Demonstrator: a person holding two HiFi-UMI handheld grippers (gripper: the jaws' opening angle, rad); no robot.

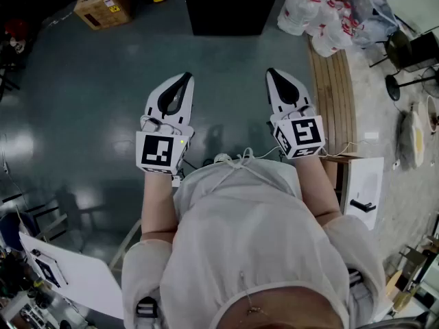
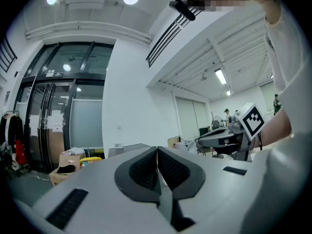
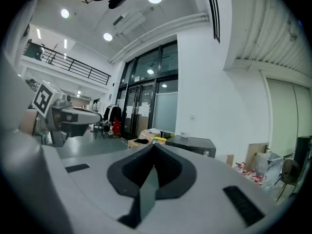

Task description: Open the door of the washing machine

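The dark washing machine stood on the glossy grey-green floor, with a cardboard box on one side of it and white plastic bags on the other. Well short of it, the left gripper and right gripper were both clenched on nothing.

A high-ceilinged lab or workshop hall, with tall glass doors, a railed upper gallery and a glossy grey floor — a cardboard box and tied plastic bags sit at its edges.
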